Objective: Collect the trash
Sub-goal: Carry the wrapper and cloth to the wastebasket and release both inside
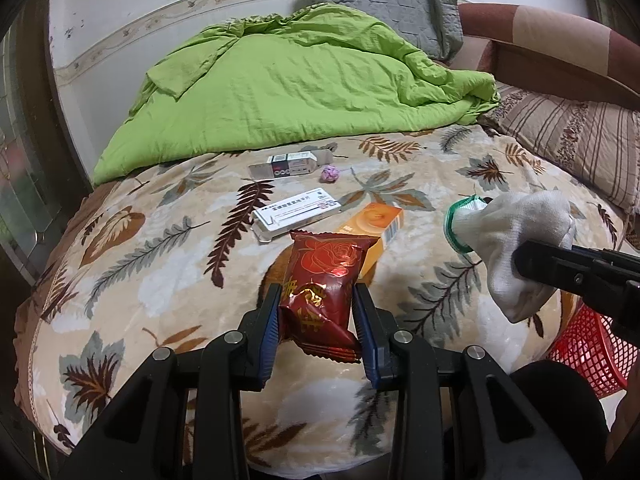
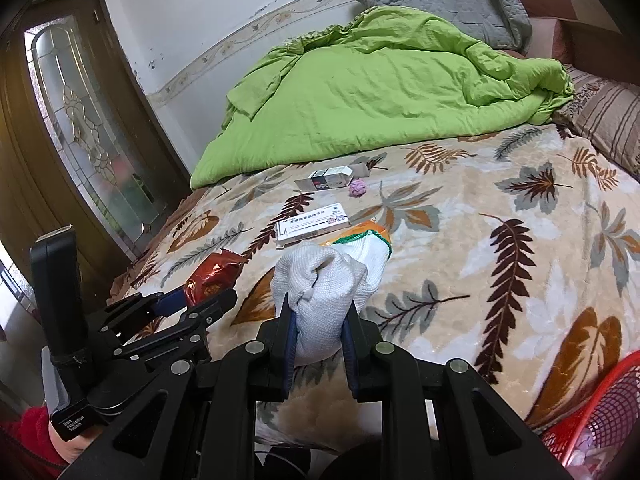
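While left gripper (image 1: 316, 316) clamps red snack wrapper (image 1: 320, 280) and right gripper (image 2: 320, 328) clamps white glove (image 2: 328, 280) over bed, carry both to red basket (image 2: 600, 408) (lower right); release above rim.

Both hand-held grippers are matte black linkage frames studded with round silver pivot pins, their jaws lined with ribbed blue pads. The left gripper (image 2: 188, 300), at 9 o'clock in the right wrist view, carries an upright black block and a white-lettered label. A red sleeve (image 2: 28, 440) shows at 7 o'clock. The right gripper (image 2: 320, 336) matches it.
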Demonstrator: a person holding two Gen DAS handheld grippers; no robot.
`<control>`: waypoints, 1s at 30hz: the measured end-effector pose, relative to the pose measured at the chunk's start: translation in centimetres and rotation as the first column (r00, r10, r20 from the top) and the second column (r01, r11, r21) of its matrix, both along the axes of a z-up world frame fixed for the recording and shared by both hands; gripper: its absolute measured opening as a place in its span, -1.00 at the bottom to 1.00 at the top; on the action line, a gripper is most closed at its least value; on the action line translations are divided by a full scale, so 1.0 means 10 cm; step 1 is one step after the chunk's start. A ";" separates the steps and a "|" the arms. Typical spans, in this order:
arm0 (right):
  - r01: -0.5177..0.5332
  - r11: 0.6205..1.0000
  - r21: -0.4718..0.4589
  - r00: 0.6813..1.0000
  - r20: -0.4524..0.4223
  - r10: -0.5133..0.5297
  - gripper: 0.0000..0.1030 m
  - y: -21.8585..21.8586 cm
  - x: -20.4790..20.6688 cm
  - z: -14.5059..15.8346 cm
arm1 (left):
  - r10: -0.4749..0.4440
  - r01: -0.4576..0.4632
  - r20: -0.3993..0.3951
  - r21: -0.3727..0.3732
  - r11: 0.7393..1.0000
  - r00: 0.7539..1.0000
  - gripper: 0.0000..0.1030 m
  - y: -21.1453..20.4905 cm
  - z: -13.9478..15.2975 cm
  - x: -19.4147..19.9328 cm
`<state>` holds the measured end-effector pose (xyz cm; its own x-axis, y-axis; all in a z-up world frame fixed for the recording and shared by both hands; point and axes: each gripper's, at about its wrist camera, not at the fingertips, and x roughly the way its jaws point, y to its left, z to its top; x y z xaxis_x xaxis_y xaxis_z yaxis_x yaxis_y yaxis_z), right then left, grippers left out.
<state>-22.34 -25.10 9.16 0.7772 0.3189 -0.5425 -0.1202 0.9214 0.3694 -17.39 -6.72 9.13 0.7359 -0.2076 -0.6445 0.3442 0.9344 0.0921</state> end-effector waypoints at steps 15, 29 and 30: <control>0.085 0.996 0.036 0.996 -0.007 -0.085 -0.58 -0.40 -0.23 0.00 | -0.084 0.084 0.001 0.025 0.996 0.996 -0.35 -0.37 0.03 -0.10; 0.202 0.978 0.045 0.979 -0.017 -0.202 -0.58 -0.85 -0.59 0.00 | -0.198 0.198 -0.013 0.038 0.979 0.980 -0.35 -0.80 0.04 -0.23; 0.220 0.974 0.046 0.975 -0.021 -0.219 -0.58 -0.91 -0.64 0.00 | -0.215 0.216 -0.018 0.033 0.976 0.976 -0.35 -0.85 0.04 -0.24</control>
<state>-28.74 -34.22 9.13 0.8225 0.1671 -0.5437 0.0892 0.9061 0.4135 -19.79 -15.19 9.55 0.6667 -0.3377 -0.6645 0.5386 0.8345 0.1163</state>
